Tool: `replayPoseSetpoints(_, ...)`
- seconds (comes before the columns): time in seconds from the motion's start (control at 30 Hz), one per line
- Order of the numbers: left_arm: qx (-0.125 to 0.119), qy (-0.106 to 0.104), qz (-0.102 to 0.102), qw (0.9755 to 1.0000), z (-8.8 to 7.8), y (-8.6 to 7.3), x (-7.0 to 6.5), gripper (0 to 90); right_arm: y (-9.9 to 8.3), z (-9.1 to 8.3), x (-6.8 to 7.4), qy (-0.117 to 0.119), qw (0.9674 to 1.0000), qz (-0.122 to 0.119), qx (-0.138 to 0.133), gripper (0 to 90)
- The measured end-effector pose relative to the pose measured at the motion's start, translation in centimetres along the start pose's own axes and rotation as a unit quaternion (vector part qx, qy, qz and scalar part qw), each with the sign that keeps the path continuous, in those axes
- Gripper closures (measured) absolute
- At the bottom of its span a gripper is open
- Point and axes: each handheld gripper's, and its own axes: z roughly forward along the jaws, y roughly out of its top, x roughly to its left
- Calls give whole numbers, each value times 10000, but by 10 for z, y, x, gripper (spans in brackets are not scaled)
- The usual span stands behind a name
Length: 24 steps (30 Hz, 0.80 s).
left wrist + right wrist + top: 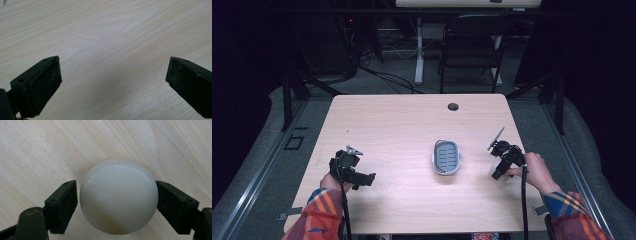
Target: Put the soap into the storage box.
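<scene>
You are at a pale wooden table point(402, 120) with a small round hole point(453, 106) near its far edge. Beyond it, on the dark floor, stands a black folding chair point(472, 47) beside a white desk leg point(418, 50).

In the middle of the table sits a small white oval tray point(446, 157) with a grey ribbed insert.

Your left gripper point(368, 178) is at the near left of the table; its own view point(113, 82) shows the two black jaws spread wide, released, with bare wood grain between them. The high view is too small to show that gap.

Your right gripper point(496, 172) is at the near right, just right of the tray. From above, what it holds is a faint pale blur. Its own view point(116, 202) shows a smooth, glossy white ball point(119, 195) between the jaws, the right pad point(172, 205) touching it and the left pad point(65, 205) against it or a hair off: it is grasping the ball, over bare wood.

Your sleeves point(319, 212) are orange and blue plaid.

No writing can be read anywhere.
</scene>
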Motion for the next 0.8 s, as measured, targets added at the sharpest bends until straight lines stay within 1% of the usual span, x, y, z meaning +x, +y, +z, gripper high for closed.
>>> replayPoseSetpoints(0.03, -1, -1, -12, 10000, 0, 0, 0, 2, 0, 1, -1, -2, 10000, -51, 20, 220)
replayPoseSetpoints(0.07, -26, 45, -17, 10000, 0, 0, -1, 1, 0, 2, -2, 15, 10000, -79, 12, 224)
replayPoseSetpoints(0.1, -24, 29, -16, 10000, 0, 0, 0, 1, 0, 3, -2, 4, 10000, 2, -2, 238)
replayPoseSetpoints(0.23, -3, 0, -12, 10000, 0, 0, 0, 1, 0, 2, -2, 6, 10000, 0, 52, 240)
replayPoseSetpoints(0.27, 0, 2, -9, 10000, 0, 0, 0, 2, 0, 3, -2, -14, 10000, -23, 3, 241)
replayPoseSetpoints(0.33, -4, 3, -11, 10000, 0, 0, 0, 2, 0, 3, -2, -3, 10000, 9, -6, 241)
replayPoseSetpoints(0.53, 3, 3, 3, 10000, 0, 0, 0, 2, 0, 1, -2, -25, 10000, 14, 50, 242)
replayPoseSetpoints(0.57, 9, 3, 1, 10000, 0, 0, 0, 2, 0, 2, -1, -11, 10000, 80, -17, 242)
replayPoseSetpoints(0.6, 11, 4, 1, 10000, 0, 0, 0, 2, 0, 1, -1, -21, 10000, 71, -50, 242)
replayPoseSetpoints(0.67, 10, 3, 1, 10000, 0, 0, 0, 2, 1, -2, -2, -31, 10000, 5, 39, 242)
replayPoseSetpoints(0.7, 9, 6, 3, 10000, 0, 0, 0, 1, 0, -2, -1, -27, 10000, 54, -31, 242)
replayPoseSetpoints(0.77, 12, 7, 1, 10000, 0, 0, 0, 2, 1, -5, -2, -47, 9999, -49, 95, 242)
replayPoseSetpoints(0.8, 11, 8, 11, 10000, 0, 0, 0, 1, 2, -5, -1, -60, 9999, -55, 80, 243)
